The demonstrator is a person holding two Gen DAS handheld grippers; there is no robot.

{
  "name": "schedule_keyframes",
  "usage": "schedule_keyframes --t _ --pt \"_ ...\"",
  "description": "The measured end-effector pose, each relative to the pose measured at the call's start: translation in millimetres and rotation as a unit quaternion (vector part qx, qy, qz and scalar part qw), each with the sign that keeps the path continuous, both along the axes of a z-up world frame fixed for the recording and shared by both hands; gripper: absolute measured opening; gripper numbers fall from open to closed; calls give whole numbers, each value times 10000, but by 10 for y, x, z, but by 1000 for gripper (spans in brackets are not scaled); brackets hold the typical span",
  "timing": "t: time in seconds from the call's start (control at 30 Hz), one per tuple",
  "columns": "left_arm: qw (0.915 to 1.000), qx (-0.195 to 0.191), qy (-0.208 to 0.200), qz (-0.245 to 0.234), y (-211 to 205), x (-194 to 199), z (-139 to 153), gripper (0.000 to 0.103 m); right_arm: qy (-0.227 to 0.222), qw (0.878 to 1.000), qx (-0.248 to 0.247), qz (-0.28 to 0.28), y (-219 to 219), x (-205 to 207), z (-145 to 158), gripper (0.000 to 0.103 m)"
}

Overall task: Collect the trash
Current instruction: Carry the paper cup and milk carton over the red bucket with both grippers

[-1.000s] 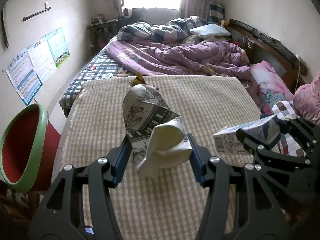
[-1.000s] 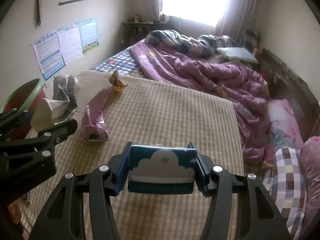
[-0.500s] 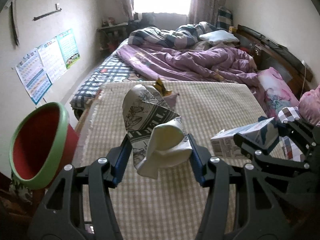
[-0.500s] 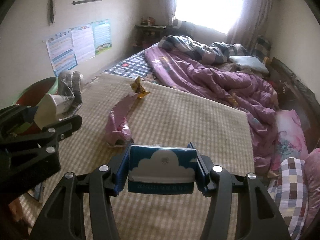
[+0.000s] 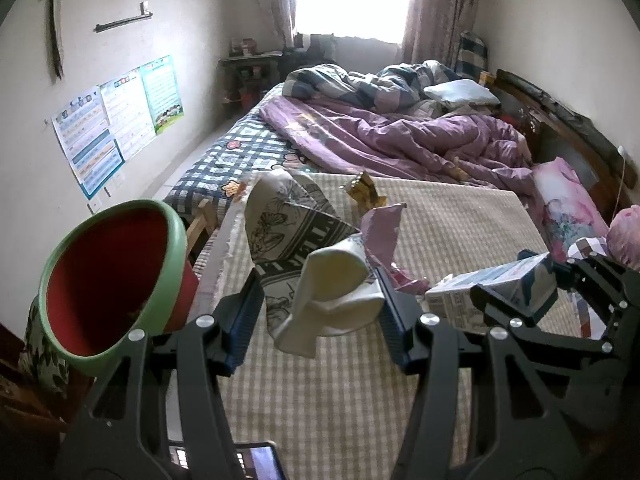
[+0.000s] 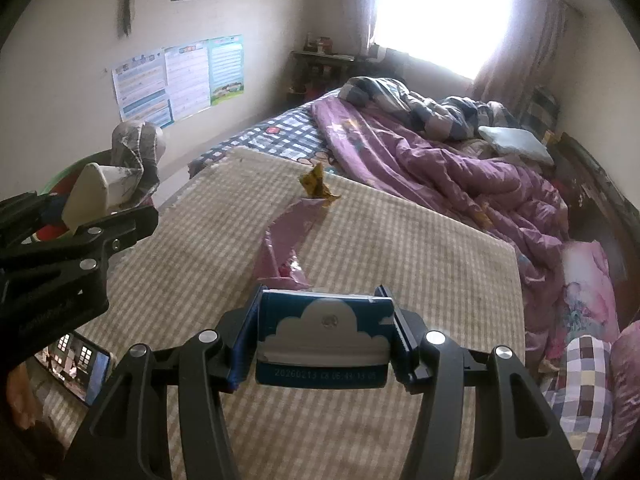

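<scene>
My left gripper [image 5: 320, 304] is shut on a crumpled paper cup [image 5: 304, 256] with a black-and-white print and a cream inside, held above the checked mat. To its left stands the red bin with a green rim [image 5: 108, 280], its mouth tilted toward me. My right gripper [image 6: 324, 336] is shut on a blue-and-white milk carton [image 6: 324, 340]; the same carton [image 5: 492, 288] shows at the right of the left wrist view. On the mat lie a pink wrapper [image 6: 288, 240] and a small yellow wrapper [image 6: 316, 184].
The beige checked mat [image 6: 400, 260] covers the near end of a bed with a rumpled purple quilt [image 6: 420, 160] behind. A phone with a lit screen [image 6: 76, 364] lies at the mat's near left corner. Posters [image 5: 116, 120] hang on the left wall.
Both grippers have swung left with their loads. The red bin has come further into the left wrist view, and the pink wrapper now shows behind the cup.
</scene>
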State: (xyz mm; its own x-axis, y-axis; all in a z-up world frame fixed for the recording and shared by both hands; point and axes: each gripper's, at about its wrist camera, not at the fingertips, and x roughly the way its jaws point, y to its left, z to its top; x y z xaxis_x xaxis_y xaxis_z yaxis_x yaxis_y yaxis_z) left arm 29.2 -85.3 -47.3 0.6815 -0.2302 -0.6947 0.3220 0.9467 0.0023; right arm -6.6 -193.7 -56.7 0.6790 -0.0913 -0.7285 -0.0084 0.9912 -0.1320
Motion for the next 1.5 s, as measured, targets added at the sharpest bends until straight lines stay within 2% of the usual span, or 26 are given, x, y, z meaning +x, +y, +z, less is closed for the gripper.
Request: schedule_keyframes --t 0.53,0.9,1.0,1.13,1.33,1.5 --pt "9994 -129 30 332 530 114 -5 52 -231 9986 -379 305 547 106 210 54" --pt "9979 -185 30 614 965 156 0 52 -349 9973 -409 505 896 193 306 54" --pt "9973 -197 49 705 1111 189 -1 52 -311 9979 -196 532 954 234 298 54" --pt "9959 -174 32 886 1369 249 5 52 -112 9963 636 560 943 358 264 54" --pt "9923 -117 33 1235 1761 346 -7 52 42 9906 1263 523 1027 510 261 54" --pt "9901 -138 127 1389 1977 429 -57 52 87 9866 1551 506 1146 596 292 54"
